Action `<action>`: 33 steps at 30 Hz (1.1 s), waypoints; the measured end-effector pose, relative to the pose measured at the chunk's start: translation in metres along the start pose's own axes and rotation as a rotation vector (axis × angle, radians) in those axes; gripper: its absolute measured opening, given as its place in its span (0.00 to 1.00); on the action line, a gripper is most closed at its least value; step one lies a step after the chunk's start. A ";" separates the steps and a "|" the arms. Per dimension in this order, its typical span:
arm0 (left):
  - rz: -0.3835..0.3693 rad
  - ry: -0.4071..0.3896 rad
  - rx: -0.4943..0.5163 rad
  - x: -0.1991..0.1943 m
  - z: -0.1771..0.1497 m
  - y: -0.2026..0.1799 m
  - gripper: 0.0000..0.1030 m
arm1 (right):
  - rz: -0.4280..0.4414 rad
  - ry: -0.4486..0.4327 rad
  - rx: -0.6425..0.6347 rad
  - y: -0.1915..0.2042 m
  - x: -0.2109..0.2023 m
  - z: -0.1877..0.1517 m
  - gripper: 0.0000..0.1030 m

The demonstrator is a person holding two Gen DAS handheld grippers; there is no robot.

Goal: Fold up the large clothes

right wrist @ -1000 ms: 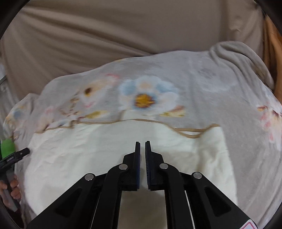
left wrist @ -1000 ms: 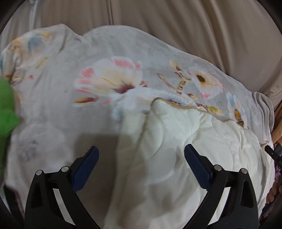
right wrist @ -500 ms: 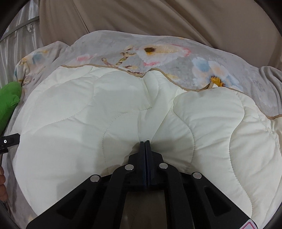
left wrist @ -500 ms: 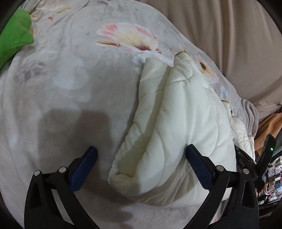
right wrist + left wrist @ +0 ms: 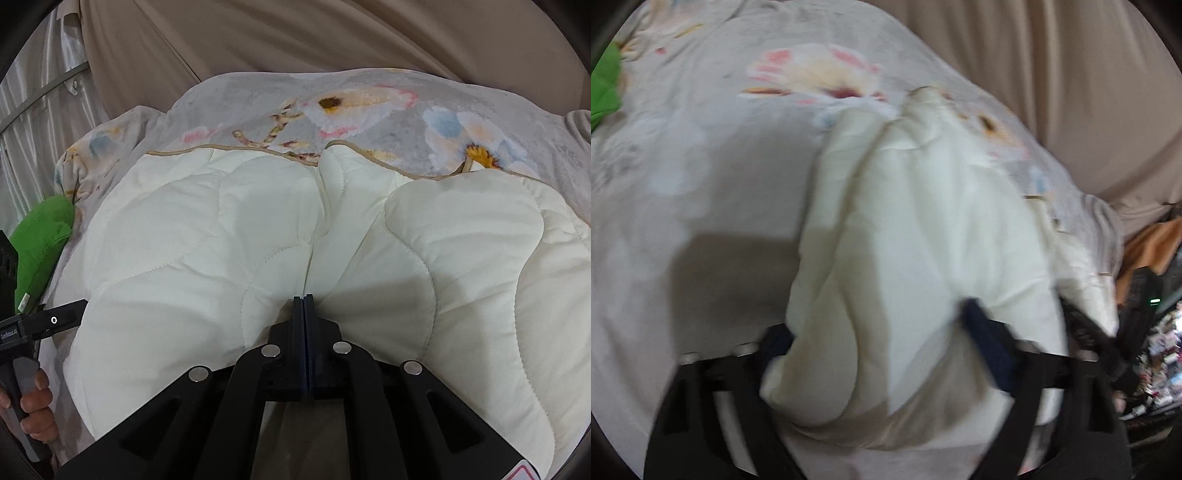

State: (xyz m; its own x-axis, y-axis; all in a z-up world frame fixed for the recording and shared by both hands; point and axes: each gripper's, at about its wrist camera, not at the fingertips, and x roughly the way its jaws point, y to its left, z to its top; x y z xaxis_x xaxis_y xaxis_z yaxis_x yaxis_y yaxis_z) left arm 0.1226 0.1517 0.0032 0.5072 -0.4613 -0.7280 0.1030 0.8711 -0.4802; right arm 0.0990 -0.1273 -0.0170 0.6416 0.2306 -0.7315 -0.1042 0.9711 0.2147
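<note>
Cream quilted garment [image 5: 369,266] is spread over a floral blanket [image 5: 369,110]. Nearest, a fold of it is pinched by the shut right hand-held gripper [image 5: 303,306]. A bunched corner [image 5: 886,295] is enclosed by the left hand-held gripper [image 5: 875,336], whose jaws have just been closing. Beyond, a green item [image 5: 40,236] and beige drapery [image 5: 295,37] are seen.

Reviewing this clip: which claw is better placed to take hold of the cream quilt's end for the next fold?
Probably left. The left claw straddles the bunched end of the cream quilt, its jaws just closing. The right claw is already pinched shut at the quilt's middle crease.
</note>
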 end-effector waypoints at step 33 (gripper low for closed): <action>-0.153 0.100 0.784 0.089 -0.148 -0.351 0.25 | 0.113 -0.245 0.604 -0.156 -0.229 -0.199 0.08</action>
State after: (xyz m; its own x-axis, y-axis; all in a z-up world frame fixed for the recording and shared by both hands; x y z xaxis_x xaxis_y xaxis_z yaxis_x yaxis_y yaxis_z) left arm 0.0053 -0.2202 0.0349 0.3642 -0.5655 -0.7400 0.7543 0.6452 -0.1218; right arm -0.1828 -0.3196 -0.0117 0.8133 0.2388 -0.5305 0.2182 0.7201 0.6586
